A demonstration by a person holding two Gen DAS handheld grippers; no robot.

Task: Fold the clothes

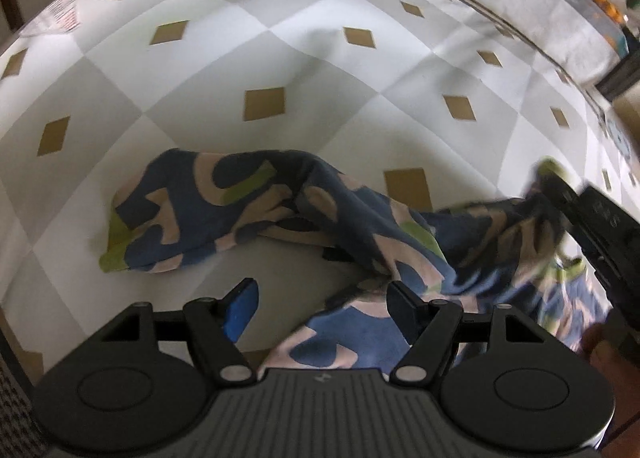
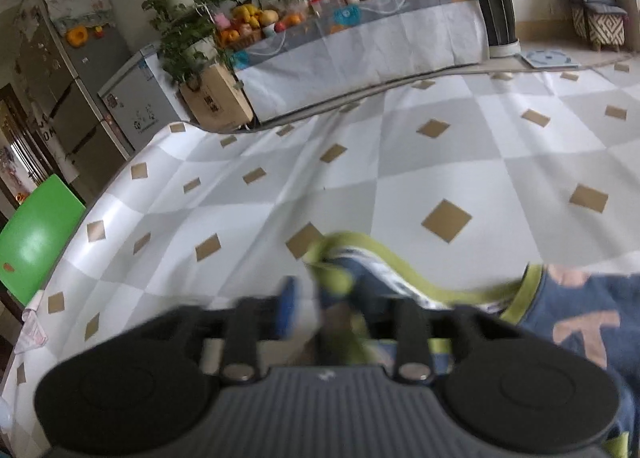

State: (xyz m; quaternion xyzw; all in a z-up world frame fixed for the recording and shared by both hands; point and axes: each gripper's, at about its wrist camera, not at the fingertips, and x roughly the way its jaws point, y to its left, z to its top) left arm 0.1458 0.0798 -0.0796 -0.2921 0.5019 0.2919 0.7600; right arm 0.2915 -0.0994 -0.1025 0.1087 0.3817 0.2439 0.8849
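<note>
A blue garment (image 1: 256, 210) with pink and green patches lies crumpled on the checkered table cover (image 1: 280, 38). My left gripper (image 1: 320, 298) is open just above the table, with a fold of the garment lying between its fingers. In the left wrist view the right gripper (image 1: 560, 194) holds the garment's right end lifted off the table. In the right wrist view my right gripper (image 2: 340, 310) is blurred; the garment's green-edged hem (image 2: 352, 270) sits bunched between its fingers, which look part open.
A green chair (image 2: 32, 234) stands at the table's left edge, with a printed paper (image 1: 60, 14) near that corner. Beyond the far edge is a covered bench (image 2: 360, 42) with fruit, bottles and potted plants, and a cardboard box (image 2: 216, 98).
</note>
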